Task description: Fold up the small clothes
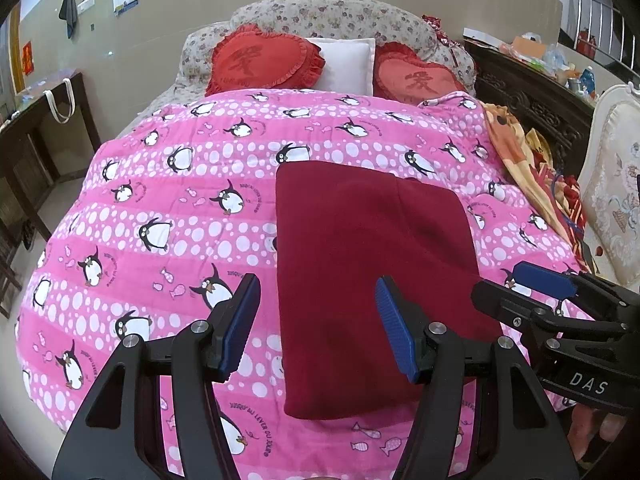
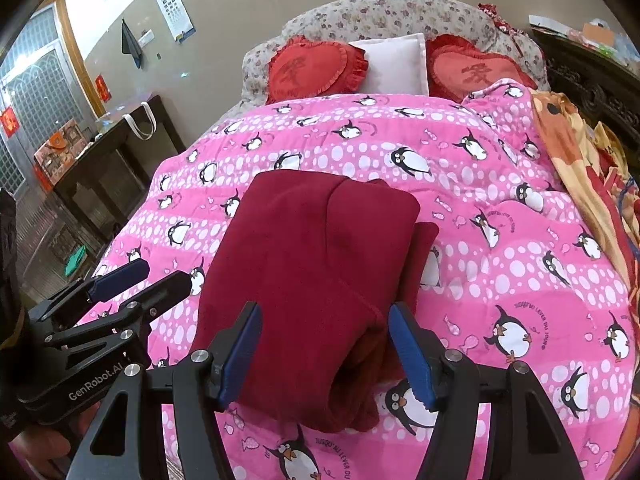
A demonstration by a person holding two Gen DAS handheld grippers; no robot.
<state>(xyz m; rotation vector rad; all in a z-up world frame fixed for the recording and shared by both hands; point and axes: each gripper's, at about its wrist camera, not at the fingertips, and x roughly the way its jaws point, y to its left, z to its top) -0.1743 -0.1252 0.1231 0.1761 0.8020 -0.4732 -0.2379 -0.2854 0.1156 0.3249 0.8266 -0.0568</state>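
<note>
Both your grippers hang above the near edge of the bed with jaws spread and nothing between them. Your left gripper (image 1: 318,328) sits over the left edge of the dark red garment (image 1: 360,280), one blue pad over the pink penguin quilt (image 1: 160,200) and the other over the cloth. Your right gripper (image 2: 326,350) straddles the garment's near end, and its fingers appear clear of the fabric. That garment lies folded into a long rectangle, lengthwise toward the pillows, with an overlapping layer showing along its right side. At the head of the bed you have two red heart cushions (image 1: 264,60) either side of a white pillow (image 1: 344,62). A patterned orange blanket (image 2: 580,168) lies bunched along the quilt's right edge.
</note>
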